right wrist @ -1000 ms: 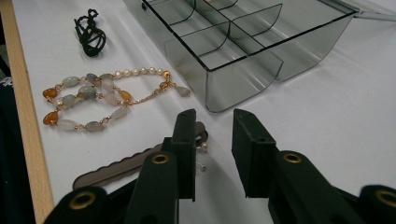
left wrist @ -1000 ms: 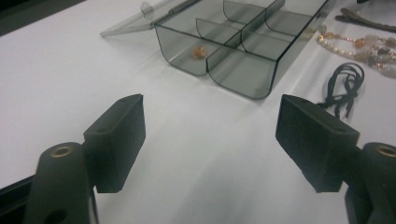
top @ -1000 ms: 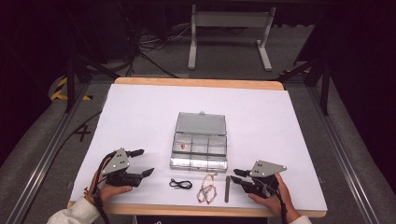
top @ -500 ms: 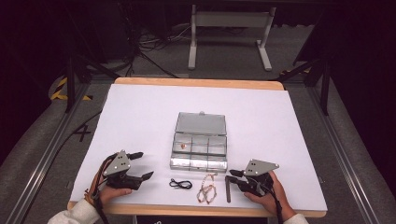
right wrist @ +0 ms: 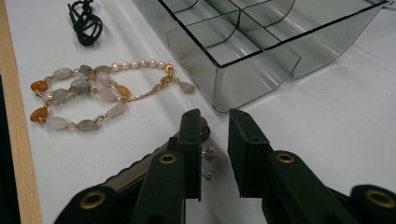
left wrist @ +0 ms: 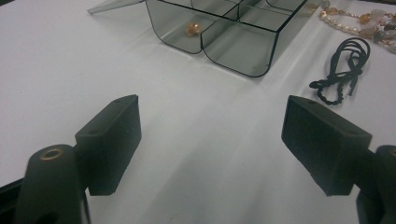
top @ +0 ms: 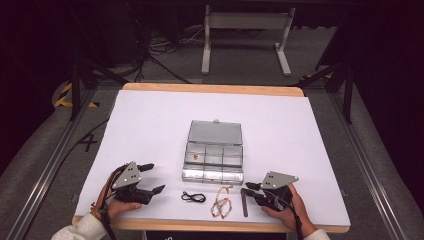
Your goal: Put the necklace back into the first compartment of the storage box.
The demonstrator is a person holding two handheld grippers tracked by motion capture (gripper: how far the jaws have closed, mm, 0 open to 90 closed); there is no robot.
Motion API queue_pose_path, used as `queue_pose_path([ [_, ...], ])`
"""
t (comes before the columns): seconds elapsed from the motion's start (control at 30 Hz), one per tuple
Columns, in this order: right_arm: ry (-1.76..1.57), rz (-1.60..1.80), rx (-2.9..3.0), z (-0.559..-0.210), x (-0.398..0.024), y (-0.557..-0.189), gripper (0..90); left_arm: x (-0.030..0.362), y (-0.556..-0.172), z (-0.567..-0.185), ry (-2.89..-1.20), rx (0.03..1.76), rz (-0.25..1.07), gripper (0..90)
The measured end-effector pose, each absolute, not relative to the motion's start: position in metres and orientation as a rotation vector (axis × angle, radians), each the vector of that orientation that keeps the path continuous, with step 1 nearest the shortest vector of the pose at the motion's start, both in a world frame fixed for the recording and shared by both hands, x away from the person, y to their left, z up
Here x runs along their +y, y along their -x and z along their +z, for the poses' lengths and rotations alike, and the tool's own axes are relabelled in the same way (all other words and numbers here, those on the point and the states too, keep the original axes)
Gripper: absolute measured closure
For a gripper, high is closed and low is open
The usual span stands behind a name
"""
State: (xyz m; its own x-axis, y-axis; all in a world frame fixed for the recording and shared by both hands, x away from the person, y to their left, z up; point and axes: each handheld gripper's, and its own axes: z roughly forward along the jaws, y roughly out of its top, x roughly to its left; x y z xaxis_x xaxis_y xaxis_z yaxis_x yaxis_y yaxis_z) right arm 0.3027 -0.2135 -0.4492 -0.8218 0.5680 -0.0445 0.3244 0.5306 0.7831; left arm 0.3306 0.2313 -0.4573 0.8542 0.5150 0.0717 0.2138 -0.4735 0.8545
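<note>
Hairpin (right wrist: 140, 170) between narrowed right gripper (right wrist: 215, 123) jaws at table edge; left gripper (left wrist: 210, 140) spread over bare sheet.

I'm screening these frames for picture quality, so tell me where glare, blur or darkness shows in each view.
High view: white table brightly lit, surroundings almost black, small items soft. Left gripper view: pale glare streaks on the table between the open left gripper, organizer box sharp. Right gripper view: bead bracelet crisp, right gripper near the lens slightly soft.
</note>
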Motion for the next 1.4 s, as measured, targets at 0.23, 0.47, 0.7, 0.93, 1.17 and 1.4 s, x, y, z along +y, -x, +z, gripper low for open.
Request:
queue_pose_path([
  [0.23,-0.730,1.197,2.479,-0.446,-0.212,-0.300,75.0,0.231,-0.331,-0.457,-2.077,0.523,0.399,20.6],
  [0.47,-0.747,1.194,2.463,-0.446,-0.215,-0.301,74.8,0.231,-0.331,-0.457,-2.079,0.520,0.399,20.5],
  [0.7,-0.710,1.231,2.468,-0.439,-0.206,-0.294,74.8,0.231,-0.331,-0.457,-2.082,0.518,0.399,20.5],
  [0.93,-0.652,1.251,2.506,-0.438,-0.192,-0.289,74.1,0.231,-0.331,-0.458,-2.082,0.520,0.393,20.4],
  [1.17,-0.621,1.257,2.547,-0.440,-0.178,-0.285,70.5,0.230,-0.331,-0.458,-2.090,0.517,0.391,20.2],
  [1.4,-0.581,1.246,2.600,-0.443,-0.160,-0.283,64.4,0.230,-0.331,-0.458,-2.093,0.516,0.389,20.0],
])
